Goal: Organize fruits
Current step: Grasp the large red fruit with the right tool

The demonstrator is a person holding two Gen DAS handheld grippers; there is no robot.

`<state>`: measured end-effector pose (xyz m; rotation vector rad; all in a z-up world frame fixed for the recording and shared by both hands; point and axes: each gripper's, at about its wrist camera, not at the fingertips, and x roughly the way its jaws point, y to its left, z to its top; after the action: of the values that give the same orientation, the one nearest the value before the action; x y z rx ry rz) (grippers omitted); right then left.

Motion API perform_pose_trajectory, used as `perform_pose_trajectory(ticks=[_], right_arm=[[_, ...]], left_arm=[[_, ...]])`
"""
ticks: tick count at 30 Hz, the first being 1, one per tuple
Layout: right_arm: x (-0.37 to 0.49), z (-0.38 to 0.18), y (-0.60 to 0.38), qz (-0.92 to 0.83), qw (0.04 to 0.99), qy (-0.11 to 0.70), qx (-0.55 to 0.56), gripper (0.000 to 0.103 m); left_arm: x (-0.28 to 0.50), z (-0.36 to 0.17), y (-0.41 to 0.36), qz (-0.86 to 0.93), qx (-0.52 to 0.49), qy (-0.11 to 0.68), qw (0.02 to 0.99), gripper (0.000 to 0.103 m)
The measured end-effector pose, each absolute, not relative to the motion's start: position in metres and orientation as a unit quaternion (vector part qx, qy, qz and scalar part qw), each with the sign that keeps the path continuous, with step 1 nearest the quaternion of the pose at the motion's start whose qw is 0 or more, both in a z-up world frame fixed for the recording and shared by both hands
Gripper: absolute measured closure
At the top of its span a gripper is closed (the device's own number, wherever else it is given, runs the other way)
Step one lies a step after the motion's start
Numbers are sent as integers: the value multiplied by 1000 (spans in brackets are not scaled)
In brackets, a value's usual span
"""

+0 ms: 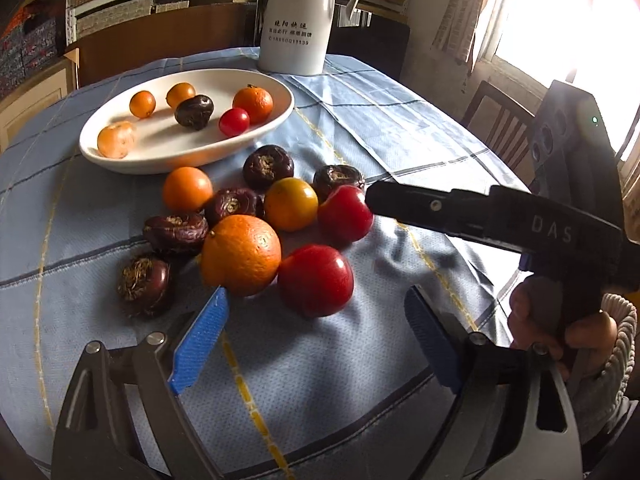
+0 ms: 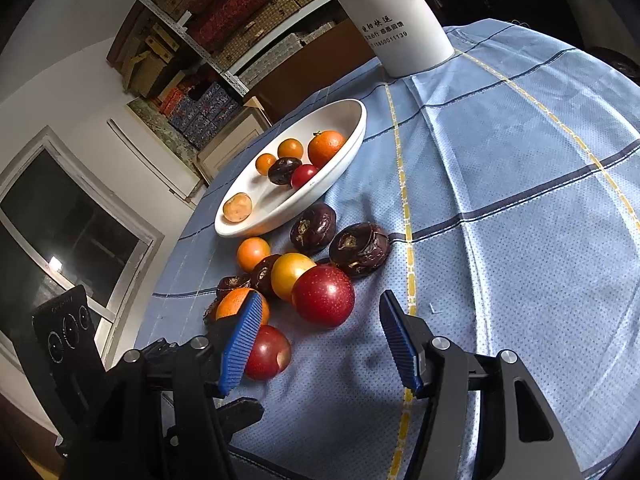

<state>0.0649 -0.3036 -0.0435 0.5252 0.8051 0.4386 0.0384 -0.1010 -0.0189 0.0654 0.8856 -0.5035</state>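
Note:
A white oval plate [image 1: 120, 156] [image 2: 352, 136] holds several small fruits: oranges, a dark water chestnut and a red tomato [image 1: 234, 121]. In front of it on the blue cloth lies a cluster: a big orange [image 1: 240, 254], two red fruits [image 1: 315, 286] [image 1: 346, 214], a yellow one [image 1: 291, 204] and several dark water chestnuts. My left gripper [image 1: 316, 344] is open just before the near red fruit and the orange. My right gripper [image 2: 320, 344] is open just short of the far red fruit [image 2: 323, 295]; its black finger [image 1: 440, 210] reaches in beside that fruit in the left view.
A white thermos jug [image 1: 298, 16] [image 2: 396, 20] stands at the table's far edge behind the plate. A wooden chair [image 1: 500, 128] is off the right side. Shelves with boxes line the back wall. The blue checked cloth [image 2: 520, 200] stretches to the right.

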Motion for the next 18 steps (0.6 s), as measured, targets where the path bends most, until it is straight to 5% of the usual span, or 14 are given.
perform_pose_trajectory(ticks=[7, 11, 18], right_arm=[[75, -48, -302, 217, 850, 400, 265, 42], [80, -52, -302, 221, 842, 409, 273, 44], [88, -56, -295, 225, 834, 424, 273, 55]], left_arm=[[35, -20, -113, -245, 60, 425, 869, 19], [34, -24, -116, -264, 54, 441, 856, 41], [45, -24, -117, -262, 28, 446, 855, 41]])
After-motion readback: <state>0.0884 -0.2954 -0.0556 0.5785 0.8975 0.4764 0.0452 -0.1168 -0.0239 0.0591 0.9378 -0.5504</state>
